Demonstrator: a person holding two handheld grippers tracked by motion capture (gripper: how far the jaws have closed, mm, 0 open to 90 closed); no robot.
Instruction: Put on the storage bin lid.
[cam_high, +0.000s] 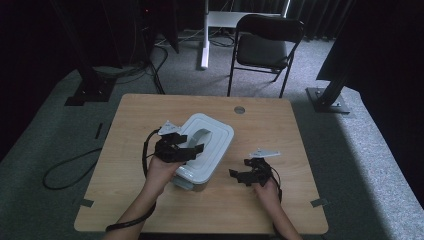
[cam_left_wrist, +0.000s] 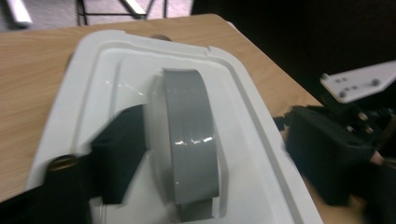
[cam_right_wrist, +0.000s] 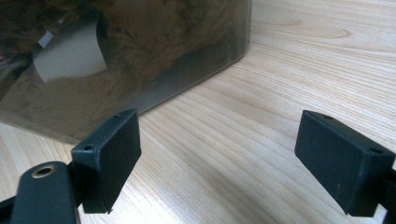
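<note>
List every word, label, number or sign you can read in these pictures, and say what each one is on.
None can be read.
White label inside the clear box: shows blank from this side, no print visible.
White lid with its grey handle: no writing visible.
Grey plate on the right gripper: holes and screws, no text.
Table and chair: no markings visible.
</note>
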